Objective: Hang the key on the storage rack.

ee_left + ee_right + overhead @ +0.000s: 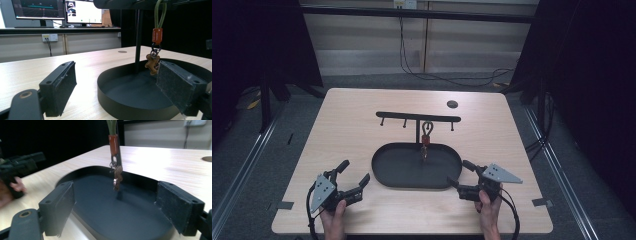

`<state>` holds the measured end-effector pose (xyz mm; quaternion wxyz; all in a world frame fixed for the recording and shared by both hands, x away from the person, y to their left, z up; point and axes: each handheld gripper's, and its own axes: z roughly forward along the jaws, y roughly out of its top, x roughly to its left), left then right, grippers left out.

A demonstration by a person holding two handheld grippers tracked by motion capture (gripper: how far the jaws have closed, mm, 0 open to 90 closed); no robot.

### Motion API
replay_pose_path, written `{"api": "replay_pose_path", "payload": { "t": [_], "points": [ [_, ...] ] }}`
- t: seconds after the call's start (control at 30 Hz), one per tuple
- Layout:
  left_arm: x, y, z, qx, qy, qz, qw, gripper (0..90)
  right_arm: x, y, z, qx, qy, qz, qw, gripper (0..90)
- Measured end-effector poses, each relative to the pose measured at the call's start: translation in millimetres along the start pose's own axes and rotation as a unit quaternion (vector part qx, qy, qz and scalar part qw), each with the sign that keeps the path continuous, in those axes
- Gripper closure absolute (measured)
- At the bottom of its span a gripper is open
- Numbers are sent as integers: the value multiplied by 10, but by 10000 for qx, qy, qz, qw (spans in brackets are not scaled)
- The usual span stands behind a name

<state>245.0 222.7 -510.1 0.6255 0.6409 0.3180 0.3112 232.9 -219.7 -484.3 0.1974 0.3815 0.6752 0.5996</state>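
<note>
The top of the keychain's green loop [160, 13] is cut off in both gripper views, so where it catches on the rack's crossbar [418, 116] has to be read from the high view, and there it is small and dim. The print on its orange tag [157, 36] is too small to read. In the right gripper view the keychain [115, 157] is blurred, and its brown charm is only a smear; in the left gripper view the charm [152, 64] reads as a small gingerbread figure, partly behind the near jaw pad. The stand's post [138, 41] runs out of frame at the top.

The keychain hangs from the crossbar beside the post, over the black oval tray [384, 170] in the middle of the tabletop [347, 130], its charm dangling clear above the tray floor.

The left gripper [353, 178] rests on the tabletop left of the tray, jaws spread wide with nothing between them (the tray rim sits just ahead). The keychain hangs beyond them, towards the right pad in that gripper's view, well short of contact.

The right gripper [460, 174] sits at the tray's right end, jaws also wide apart and empty, the tray rim just below them. The keychain hangs ahead, roughly centred between the pads but farther in, untouched.
</note>
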Motion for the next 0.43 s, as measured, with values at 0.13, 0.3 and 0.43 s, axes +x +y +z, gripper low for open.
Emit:
{"api": "replay_pose_path", "payload": {
  "t": [0.13, 0.3, 0.43],
  "points": [
    [-5, -1, 2, -27, -8, -30, 10000, 158, -11, -152, -41, -365, -299, -71, 9989, 154],
    [2, 0, 0, 16, 36, 1, 10000, 158, -15, -230, -79, -726, -750, -179, 9944, 154],
    [-5, -2, 2, -28, 18, -27, 10000, 158, 9, -249, -18, -586, -979, -210, 9932, 163]
  ]
}}
